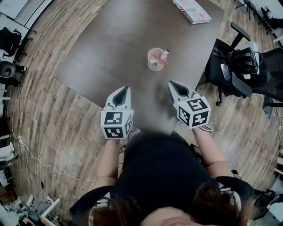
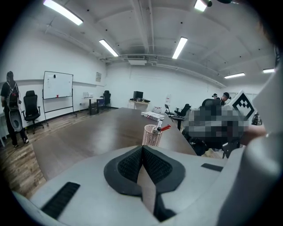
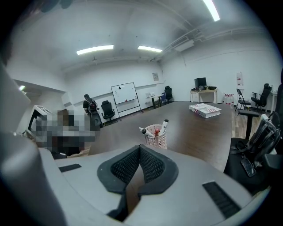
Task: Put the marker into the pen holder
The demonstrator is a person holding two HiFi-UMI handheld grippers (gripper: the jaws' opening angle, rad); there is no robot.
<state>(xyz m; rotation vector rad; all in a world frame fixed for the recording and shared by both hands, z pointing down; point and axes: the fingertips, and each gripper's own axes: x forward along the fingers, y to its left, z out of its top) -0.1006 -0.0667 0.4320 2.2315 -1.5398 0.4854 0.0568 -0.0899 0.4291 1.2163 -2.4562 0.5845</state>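
Observation:
A pale pink mesh pen holder (image 1: 155, 59) stands upright on the dark brown table (image 1: 110, 39). Markers lean inside it: a white one with a black cap (image 1: 164, 54) and a red one (image 1: 161, 61). The same holder shows in the left gripper view (image 2: 151, 135) and the right gripper view (image 3: 156, 136), with the white marker (image 3: 164, 125) sticking up. My left gripper (image 1: 126, 88) and right gripper (image 1: 170, 82) hover near the table's near edge, short of the holder, both shut and empty.
A stack of books (image 1: 192, 9) lies at the table's far right. A black office chair (image 1: 232, 66) with a bag stands right of the table. A whiteboard (image 2: 58, 84) and a standing person (image 2: 11, 108) are far off on the wood floor.

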